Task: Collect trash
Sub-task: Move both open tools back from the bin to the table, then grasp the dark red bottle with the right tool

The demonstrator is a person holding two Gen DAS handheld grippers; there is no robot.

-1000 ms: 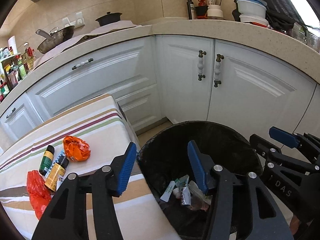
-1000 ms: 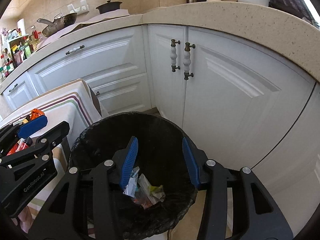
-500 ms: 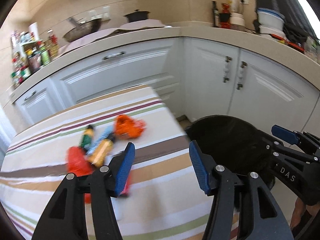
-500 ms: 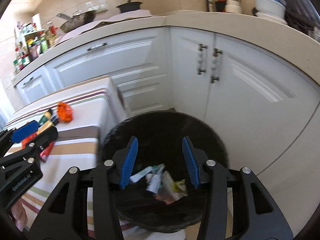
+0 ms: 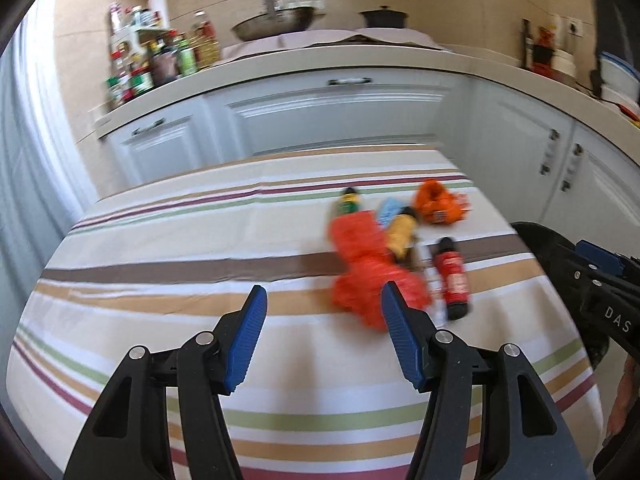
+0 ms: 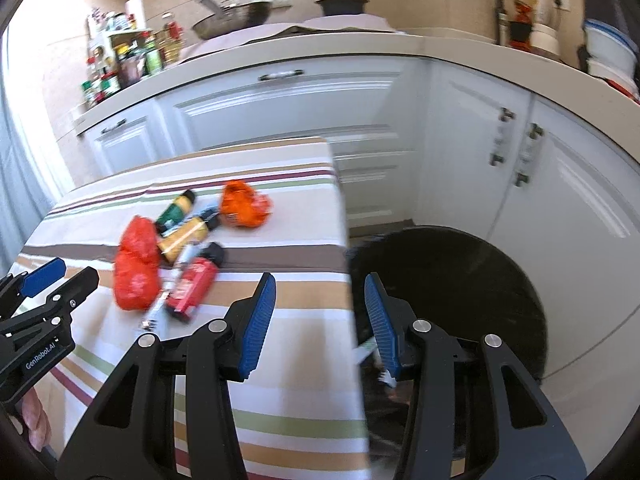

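The right gripper hangs with its blue fingers apart and nothing between them, over the edge where the striped surface meets a black trash bin. On the surface lie a red bag, a red bottle, a yellow bottle, a green bottle and an orange wrapper. The left gripper shows at the left border.

Both grippers have black angular frames with silver screws and ribbed blue pads on the jaws. The left gripper carries white lettering "GenRobot.AI", the right gripper "DAS".
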